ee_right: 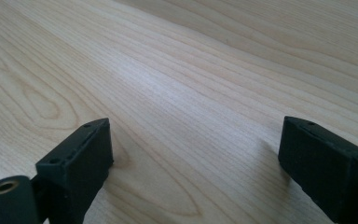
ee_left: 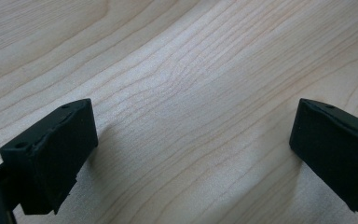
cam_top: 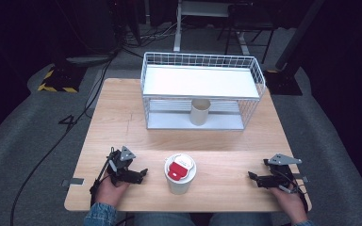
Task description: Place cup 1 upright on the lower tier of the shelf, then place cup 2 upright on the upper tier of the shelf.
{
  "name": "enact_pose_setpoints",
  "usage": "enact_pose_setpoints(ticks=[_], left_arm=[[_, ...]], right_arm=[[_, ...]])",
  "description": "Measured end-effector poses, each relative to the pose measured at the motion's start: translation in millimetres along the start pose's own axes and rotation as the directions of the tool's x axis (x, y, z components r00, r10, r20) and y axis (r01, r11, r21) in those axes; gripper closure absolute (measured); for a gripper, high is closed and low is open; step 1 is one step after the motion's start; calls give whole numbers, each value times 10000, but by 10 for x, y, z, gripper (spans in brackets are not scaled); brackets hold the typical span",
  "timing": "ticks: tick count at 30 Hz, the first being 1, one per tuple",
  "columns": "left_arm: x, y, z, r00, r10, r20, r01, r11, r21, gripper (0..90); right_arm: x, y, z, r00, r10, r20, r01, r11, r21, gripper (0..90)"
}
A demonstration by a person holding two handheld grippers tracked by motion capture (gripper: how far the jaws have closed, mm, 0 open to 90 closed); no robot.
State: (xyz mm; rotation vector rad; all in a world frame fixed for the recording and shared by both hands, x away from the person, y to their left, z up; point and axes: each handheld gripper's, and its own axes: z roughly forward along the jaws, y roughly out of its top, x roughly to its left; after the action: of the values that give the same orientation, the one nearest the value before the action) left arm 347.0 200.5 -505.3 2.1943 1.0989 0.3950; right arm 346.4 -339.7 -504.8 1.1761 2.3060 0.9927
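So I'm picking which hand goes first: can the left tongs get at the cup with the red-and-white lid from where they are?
Probably yes. The left tongs sit open beside the lidded cup, with bare table between them and nothing in the way.

A light wooden table point(cam_top: 122, 122) carries 2 things. A white wire rack point(cam_top: 202, 89) stands at its far side. A white cup with a red-marked lid point(cam_top: 180, 173) stands near the front edge.

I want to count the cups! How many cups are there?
2. One cup with a red-and-white lid stands on the table's near edge between the tongs. One open beige cup stands inside the white wire rack.
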Motion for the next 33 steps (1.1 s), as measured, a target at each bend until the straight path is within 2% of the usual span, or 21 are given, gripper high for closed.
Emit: enact_pose_setpoints(ticks=[5, 26, 30, 33], left_arm=[[0, 0, 0, 10000, 3, -4, -3, 10000, 2, 14], [-9, 2, 7, 9998, -152, -109, 151, 9999, -42, 14], [-22, 5, -12, 9997, -137, -205, 140, 9998, 137, 14], [-30, -6, -20, 9998, -136, -118, 138, 9998, 136, 14]], right_arm=[[-28, 4, 15, 9999, 56, 100, -58, 9999, 139, 46], [-28, 4, 15, 9999, 58, 103, -60, 9999, 142, 46], [-28, 4, 15, 9999, 60, 101, -62, 9999, 141, 46], [-29, 4, 16, 9999, 59, 103, -61, 9999, 140, 46]])
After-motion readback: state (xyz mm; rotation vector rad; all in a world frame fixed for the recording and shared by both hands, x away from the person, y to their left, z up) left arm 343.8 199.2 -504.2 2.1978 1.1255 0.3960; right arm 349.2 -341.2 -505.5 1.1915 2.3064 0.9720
